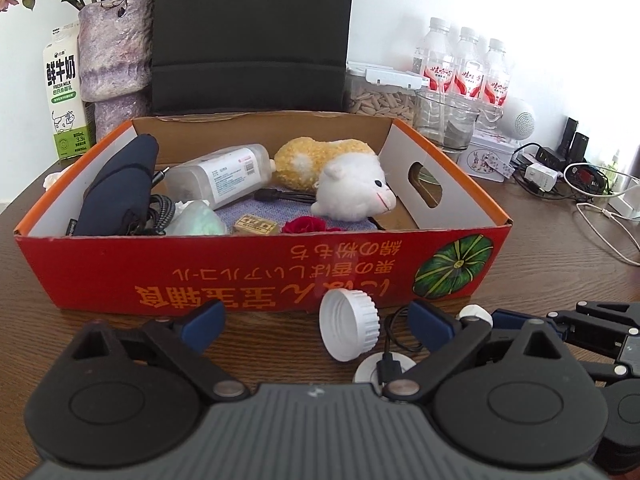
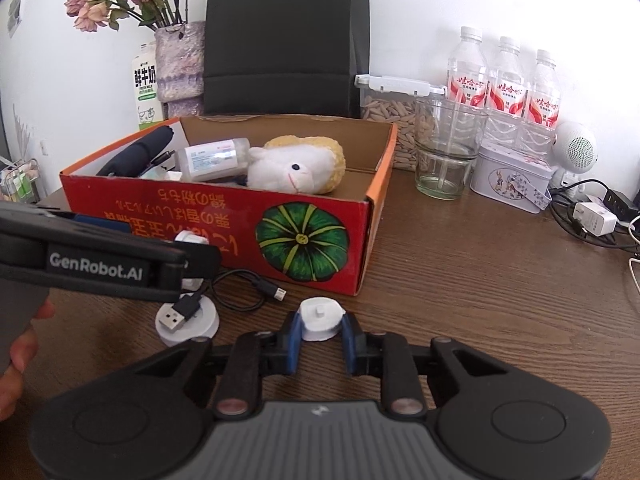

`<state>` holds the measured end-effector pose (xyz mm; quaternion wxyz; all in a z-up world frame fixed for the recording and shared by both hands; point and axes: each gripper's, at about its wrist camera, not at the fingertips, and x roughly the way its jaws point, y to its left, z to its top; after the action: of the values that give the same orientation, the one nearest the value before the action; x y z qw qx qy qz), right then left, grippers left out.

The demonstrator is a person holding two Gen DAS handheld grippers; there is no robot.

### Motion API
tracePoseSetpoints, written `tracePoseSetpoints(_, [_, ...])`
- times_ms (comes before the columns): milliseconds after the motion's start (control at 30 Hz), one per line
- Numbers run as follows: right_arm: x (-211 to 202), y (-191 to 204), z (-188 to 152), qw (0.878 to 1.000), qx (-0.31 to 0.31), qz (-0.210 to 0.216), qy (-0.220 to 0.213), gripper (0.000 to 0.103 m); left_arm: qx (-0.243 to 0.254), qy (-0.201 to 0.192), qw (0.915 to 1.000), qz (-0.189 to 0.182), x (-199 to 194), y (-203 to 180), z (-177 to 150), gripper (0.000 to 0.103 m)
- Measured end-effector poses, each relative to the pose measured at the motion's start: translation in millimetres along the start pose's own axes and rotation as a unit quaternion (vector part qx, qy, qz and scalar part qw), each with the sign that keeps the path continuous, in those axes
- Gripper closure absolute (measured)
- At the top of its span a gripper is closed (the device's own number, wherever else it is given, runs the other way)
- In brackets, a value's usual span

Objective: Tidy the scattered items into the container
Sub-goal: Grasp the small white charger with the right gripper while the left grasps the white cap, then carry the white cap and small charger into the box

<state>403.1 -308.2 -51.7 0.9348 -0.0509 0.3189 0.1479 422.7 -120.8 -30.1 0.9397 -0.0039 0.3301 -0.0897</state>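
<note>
Item: small white plastic disc [image 2: 322, 318], light, rigid (slippery rim), held edgewise in right gripper [image 2: 322, 330] jaws; left gripper [image 1: 316, 322] jaws wide around ribbed cap [image 1: 349, 325].

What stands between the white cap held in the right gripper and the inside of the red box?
Only the red box's near wall stands between. The right gripper holds the small white cap on the table in front of that wall, so it must rise over the rim. Nothing else visible blocks it.

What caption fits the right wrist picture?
Right tool pinches a white knob beside the red box.
</note>
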Motion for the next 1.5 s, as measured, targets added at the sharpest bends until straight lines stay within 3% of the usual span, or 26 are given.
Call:
tracePoseSetpoints(133, [1.0,-0.2,0.4,1.0,0.005,-0.002,-0.002,0.081,-0.001,0.012,0.9999,-0.012,4.1,1.1,-0.9,0.029])
tracePoseSetpoints(267, [2.6,0.0,1.4,1.0,0.007,-0.003,-0.002,0.079,-0.007,0.013,0.9994,-0.03,3.3,3.4,-1.2,0.057])
tracePoseSetpoints(367, [5.4,-0.6,2.9,1.0,0.009,-0.004,-0.003,0.074,-0.01,0.014,0.9989,-0.043,3.6,4.0,-1.7,0.072])
tracePoseSetpoints(500, [7.8,-1.6,4.6,1.0,0.007,0.002,-0.002,0.075,-0.009,0.017,0.9987,-0.047,4.6,5.0,-2.3,0.089])
tracePoseSetpoints(567, [7.1,-1.3,4.6,1.0,0.005,0.009,-0.003,0.079,-0.01,0.015,0.9986,-0.049,3.5,6.0,-3.1,0.089])
tracePoseSetpoints(833, [-1.9,1.5,3.9,1.0,0.002,0.001,-0.017,0.079,-0.016,-0.006,0.9983,-0.057,-14.3,14.5,-4.9,0.089])
tracePoseSetpoints(1100, [-42.1,15.3,17.0,0.996,-0.003,-0.008,-0.086,0.079,-0.027,-0.058,0.9957,-0.067,-59.4,28.5,-0.1,0.089])
tracePoseSetpoints(1300, [-53.8,35.6,38.6,0.992,-0.001,0.011,-0.125,0.079,-0.037,-0.114,0.9915,-0.049,-80.8,43.3,21.3,0.089])
tracePoseSetpoints(1500, [-30.0,55.6,66.0,0.99,0.009,0.035,-0.135,0.079,-0.064,-0.131,0.989,-0.026,-72.9,75.7,38.6,0.089])
